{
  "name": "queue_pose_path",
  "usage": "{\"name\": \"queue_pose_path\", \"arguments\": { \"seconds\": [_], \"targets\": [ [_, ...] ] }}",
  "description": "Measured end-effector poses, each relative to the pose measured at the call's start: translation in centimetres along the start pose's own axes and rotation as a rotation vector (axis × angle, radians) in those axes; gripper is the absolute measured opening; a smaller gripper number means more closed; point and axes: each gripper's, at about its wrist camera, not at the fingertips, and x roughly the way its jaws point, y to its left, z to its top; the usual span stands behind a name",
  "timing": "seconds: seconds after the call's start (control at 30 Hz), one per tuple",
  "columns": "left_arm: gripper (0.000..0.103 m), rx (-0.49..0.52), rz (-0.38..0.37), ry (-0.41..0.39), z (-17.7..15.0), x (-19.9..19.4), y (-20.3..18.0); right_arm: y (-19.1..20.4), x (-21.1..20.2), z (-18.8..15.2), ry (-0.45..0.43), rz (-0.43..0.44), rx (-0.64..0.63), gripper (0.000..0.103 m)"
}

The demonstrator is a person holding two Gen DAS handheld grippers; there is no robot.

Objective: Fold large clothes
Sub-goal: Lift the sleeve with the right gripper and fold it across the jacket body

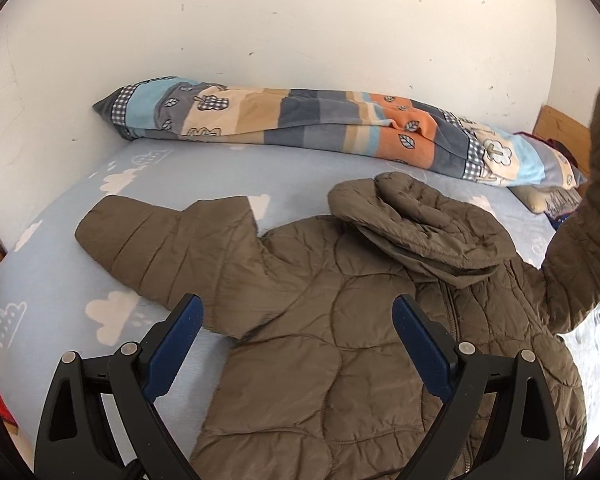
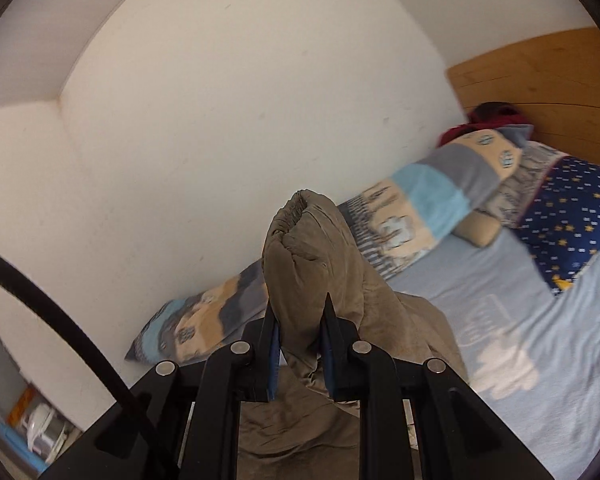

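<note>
An olive-brown quilted jacket [image 1: 332, 320] lies front up on the bed, hood [image 1: 420, 220] crumpled at its top. Its left sleeve [image 1: 160, 240] stretches flat toward the wall. My left gripper [image 1: 298, 308] hovers open above the jacket's body, nothing between its blue pads. The jacket's right sleeve [image 1: 588, 220] hangs lifted at the right edge of the left wrist view. In the right wrist view my right gripper [image 2: 298, 312] is shut on that sleeve [image 2: 312, 264], whose elastic cuff sticks up past the fingertips, high above the bed.
A light blue sheet [image 1: 60, 280] with white clouds covers the bed. A rolled striped blanket [image 1: 320, 128] lies along the white wall. A star-patterned navy pillow [image 2: 572, 224] and wooden headboard [image 2: 540, 80] stand at the right end. A black cable [image 2: 60, 320] crosses the right wrist view.
</note>
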Motion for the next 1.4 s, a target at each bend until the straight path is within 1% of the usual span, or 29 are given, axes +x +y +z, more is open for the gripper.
{"name": "queue_pose_path", "arguments": {
  "seconds": [0.07, 0.2, 0.27, 0.33, 0.43, 0.47, 0.5, 0.53, 0.63, 0.7, 0.77, 0.8, 0.93, 0.97, 1.03, 1.1, 1.13, 1.17, 1.27, 1.33, 1.37, 1.4],
  "targets": [
    [0.095, -0.012, 0.006, -0.002, 0.0, -0.2, 0.7, 2.7, 1.5, -1.2, 0.027, 0.032, -0.032, 0.019],
    [0.095, -0.04, 0.01, 0.011, 0.0, -0.2, 1.9, 8.0, 5.4, -4.6, 0.113, 0.099, -0.1, 0.019],
    [0.095, -0.056, 0.011, 0.021, 0.0, -0.1, 2.4, 10.9, 7.9, -7.4, 0.178, 0.137, -0.145, 0.018],
    [0.095, -0.072, 0.021, 0.021, 0.0, 0.0, 2.9, 12.5, 9.7, -9.8, 0.231, 0.153, -0.179, 0.018],
    [0.095, -0.102, 0.027, 0.034, 0.1, 0.2, 3.6, 15.4, 13.4, -15.4, 0.349, 0.175, -0.247, 0.018],
    [0.095, -0.109, 0.033, 0.035, 0.1, 0.2, 3.9, 15.7, 14.3, -16.9, 0.378, 0.172, -0.267, 0.018],
    [0.095, -0.112, 0.041, 0.033, 0.1, 0.2, 4.1, 16.3, 15.5, -19.1, 0.416, 0.171, -0.296, 0.018],
    [0.095, -0.115, 0.048, 0.032, 0.1, 0.2, 4.2, 16.4, 16.3, -20.4, 0.444, 0.172, -0.314, 0.018],
    [0.095, -0.138, 0.073, 0.028, 0.2, 0.0, 5.3, 17.3, 19.6, -26.6, 0.565, 0.148, -0.388, 0.018],
    [0.095, -0.162, 0.081, 0.029, 0.3, 0.0, 6.1, 16.4, 21.4, -29.1, 0.61, 0.132, -0.405, 0.018],
    [0.095, -0.184, 0.092, 0.021, 0.3, -0.1, 6.8, 15.8, 22.7, -31.6, 0.66, 0.145, -0.408, 0.018],
    [0.095, -0.191, 0.093, 0.022, 0.4, 0.0, 7.0, 15.4, 23.2, -32.7, 0.686, 0.138, -0.425, 0.018],
    [0.095, -0.209, 0.099, 0.021, 0.5, 0.1, 7.4, 15.9, 24.2, -36.4, 0.728, 0.104, -0.52, 0.019],
    [0.095, -0.206, 0.101, 0.021, 0.5, 0.1, 7.3, 16.1, 23.9, -36.9, 0.735, 0.1, -0.526, 0.021],
    [0.095, -0.193, 0.102, 0.022, 0.5, 0.2, 7.1, 15.7, 24.0, -37.5, 0.752, 0.1, -0.523, 0.029],
    [0.095, -0.191, 0.102, 0.025, 0.5, 0.2, 7.1, 15.7, 24.3, -37.9, 0.775, 0.144, -0.52, 0.046],
    [0.095, -0.193, 0.099, 0.025, 0.5, 0.2, 7.0, 16.0, 23.9, -37.7, 0.778, 0.167, -0.522, 0.048],
    [0.095, -0.196, 0.097, 0.025, 0.6, 0.3, 7.1, 16.2, 23.7, -37.3, 0.779, 0.188, -0.522, 0.05],
    [0.095, -0.202, 0.085, 0.014, 0.7, 0.1, 7.0, 16.8, 22.0, -35.5, 0.759, 0.235, -0.512, 0.05],
    [0.095, -0.19, 0.081, 0.004, 0.8, -0.1, 6.5, 16.6, 20.5, -33.5, 0.735, 0.271, -0.455, 0.05],
    [0.095, -0.184, 0.074, 0.002, 0.9, -0.2, 6.3, 16.1, 19.6, -32.0, 0.712, 0.273, -0.418, 0.05],
    [0.095, -0.175, 0.067, 0.002, 0.9, -0.2, 6.0, 15.6, 18.9, -30.6, 0.69, 0.265, -0.395, 0.047]
  ]
}}
